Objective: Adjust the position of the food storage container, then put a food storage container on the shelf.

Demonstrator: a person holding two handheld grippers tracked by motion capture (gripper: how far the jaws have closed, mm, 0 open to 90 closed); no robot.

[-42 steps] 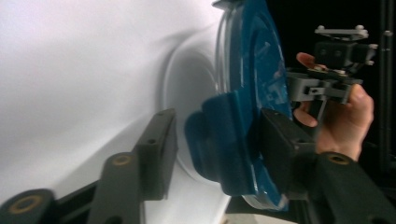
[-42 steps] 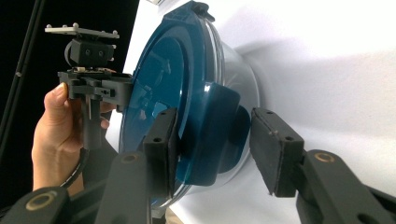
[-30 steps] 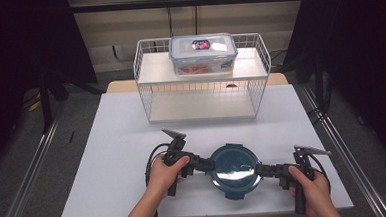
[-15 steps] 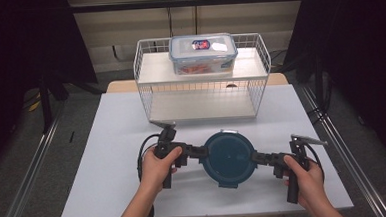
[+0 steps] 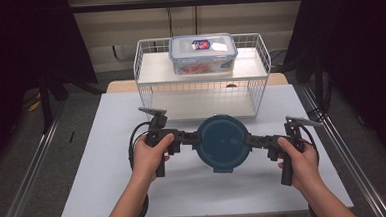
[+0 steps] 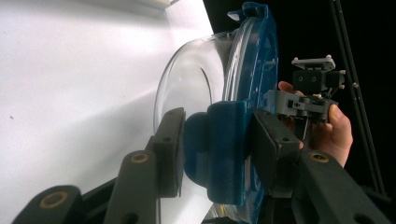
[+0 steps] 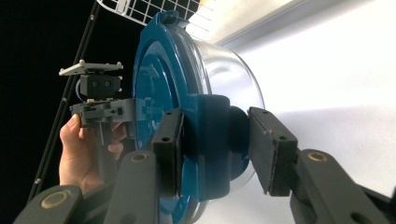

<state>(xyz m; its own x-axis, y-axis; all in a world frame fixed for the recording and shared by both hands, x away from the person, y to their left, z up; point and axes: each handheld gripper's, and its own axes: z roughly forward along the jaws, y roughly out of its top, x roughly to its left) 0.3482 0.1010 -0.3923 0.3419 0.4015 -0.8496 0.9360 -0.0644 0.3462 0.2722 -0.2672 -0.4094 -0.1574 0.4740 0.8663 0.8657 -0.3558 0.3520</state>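
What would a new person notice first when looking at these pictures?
First, the round container with a blue lid, gripped from both sides by the left gripper and the right gripper above the white table. Behind it, a clear box sits on the wire rack.

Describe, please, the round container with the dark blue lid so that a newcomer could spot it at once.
On the white table, in front of the white wire rack, two black grippers clamp its opposite side latches. Unlike the rectangular clear-lidded box on the rack, this round clear bowl with a dark blue lid is circular.
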